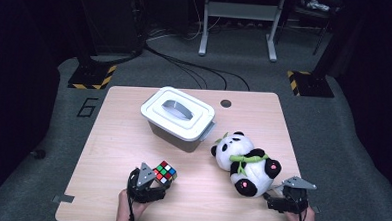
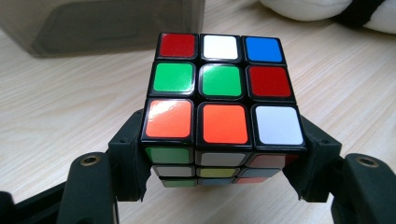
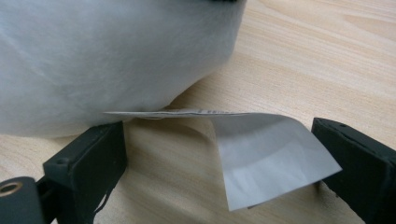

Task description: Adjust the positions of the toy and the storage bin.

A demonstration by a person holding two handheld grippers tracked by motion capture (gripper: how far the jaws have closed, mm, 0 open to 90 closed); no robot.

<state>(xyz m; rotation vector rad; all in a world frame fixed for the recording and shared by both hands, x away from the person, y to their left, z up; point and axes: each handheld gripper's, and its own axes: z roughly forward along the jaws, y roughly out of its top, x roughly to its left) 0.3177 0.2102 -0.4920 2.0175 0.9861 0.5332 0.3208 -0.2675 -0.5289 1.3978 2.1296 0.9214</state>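
Your left claw (image 2: 223, 184) grips the Rubik's cube (image 2: 223, 100) at the desk's (image 1: 112, 152) near edge, lidded bin (image 1: 179, 115) straight ahead; your right claw (image 3: 224, 168) gapes astride the panda's (image 1: 244, 160) tag (image 3: 271, 154).

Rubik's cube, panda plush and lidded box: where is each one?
Rubik's cube (image 2: 223, 95): left gripper view, top face centre.
Panda plush (image 1: 245, 162): high view, white belly.
Lidded box (image 1: 178, 109): high view, lid handle.

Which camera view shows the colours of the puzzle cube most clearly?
The left gripper view: the puzzle cube sits close between the left hand-held gripper jaws, every sticker distinct. The high view shows it small, near the grey box.
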